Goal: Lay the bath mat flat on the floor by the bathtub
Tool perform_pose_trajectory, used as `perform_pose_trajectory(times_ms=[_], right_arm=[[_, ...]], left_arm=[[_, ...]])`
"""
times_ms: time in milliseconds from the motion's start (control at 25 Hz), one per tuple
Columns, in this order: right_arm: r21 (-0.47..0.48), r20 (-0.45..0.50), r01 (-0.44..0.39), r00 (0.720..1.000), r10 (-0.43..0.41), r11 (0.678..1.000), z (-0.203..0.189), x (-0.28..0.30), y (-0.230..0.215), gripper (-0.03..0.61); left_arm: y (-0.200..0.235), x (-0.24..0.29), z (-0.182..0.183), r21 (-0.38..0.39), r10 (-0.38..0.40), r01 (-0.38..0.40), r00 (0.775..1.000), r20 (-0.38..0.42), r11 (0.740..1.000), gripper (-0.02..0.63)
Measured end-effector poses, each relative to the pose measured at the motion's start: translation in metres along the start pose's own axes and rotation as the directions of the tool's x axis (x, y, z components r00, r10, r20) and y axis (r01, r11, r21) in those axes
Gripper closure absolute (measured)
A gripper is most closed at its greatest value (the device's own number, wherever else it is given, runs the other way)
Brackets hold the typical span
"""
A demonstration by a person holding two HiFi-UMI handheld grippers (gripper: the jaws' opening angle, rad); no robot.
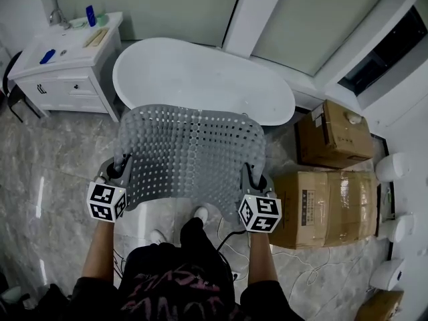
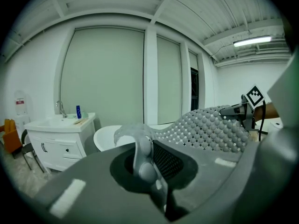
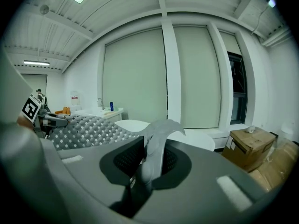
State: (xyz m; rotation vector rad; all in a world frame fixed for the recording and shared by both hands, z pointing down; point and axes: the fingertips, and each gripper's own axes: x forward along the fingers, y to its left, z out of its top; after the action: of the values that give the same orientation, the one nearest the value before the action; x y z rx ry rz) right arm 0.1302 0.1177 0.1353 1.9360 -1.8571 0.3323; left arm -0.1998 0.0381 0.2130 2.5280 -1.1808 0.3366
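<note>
A grey rubber bath mat (image 1: pixel 190 152), perforated and studded with round bumps, hangs spread out in the middle of the head view, off the floor. Each near corner is pinched in a claw. The left claw (image 1: pixel 120 169) is closed tight on the lower-left corner, and its own view shows a fold of the mat squeezed upright between the jaws. The right claw (image 1: pixel 257 179) is clamped the same way on the lower-right corner, with a curl of grey rubber rising from between its jaws. The mat bows upward between them, and its far edge overlaps the near rim of the white oval bathtub (image 1: pixel 200 72) in the picture. Whether it touches the rim cannot be told.

The tub lies across the upper middle of the frame, its basin smooth and white. At the upper left stands a white cabinet bench (image 1: pixel 67 79) with a sink, carrying a small blue bottle (image 1: pixel 91 15) by the tap and a flat blue object (image 1: pixel 47 56) on its near end.

At the right, two closed brown cardboard boxes sit on the grey marbled floor (image 1: pixel 47 186). The farther box (image 1: pixel 334 136) has a small white item (image 1: pixel 353 118) on its lid, and the nearer box (image 1: pixel 328 209) is just beside the right claw. The person's white shoes (image 1: pixel 200 212) show below the mat.
</note>
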Motion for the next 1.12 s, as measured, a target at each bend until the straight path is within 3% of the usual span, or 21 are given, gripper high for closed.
perform_pose_trajectory(times_ms=[600,1120], right_arm=[[0.023,-0.025,-0.109,0.994,0.110,0.994,0.003,0.074,-0.082,0.506],[-0.006,-0.029,-0.117,0.993,0.117,0.993,0.006,0.086,-0.083,0.502]], left_arm=[[-0.029,0.078,0.020,0.027,0.094,-0.092,0.993,-0.066,0.995,0.597],[-0.028,0.087,0.023,0.054,0.079,-0.076,0.995,-0.066,0.996,0.597]])
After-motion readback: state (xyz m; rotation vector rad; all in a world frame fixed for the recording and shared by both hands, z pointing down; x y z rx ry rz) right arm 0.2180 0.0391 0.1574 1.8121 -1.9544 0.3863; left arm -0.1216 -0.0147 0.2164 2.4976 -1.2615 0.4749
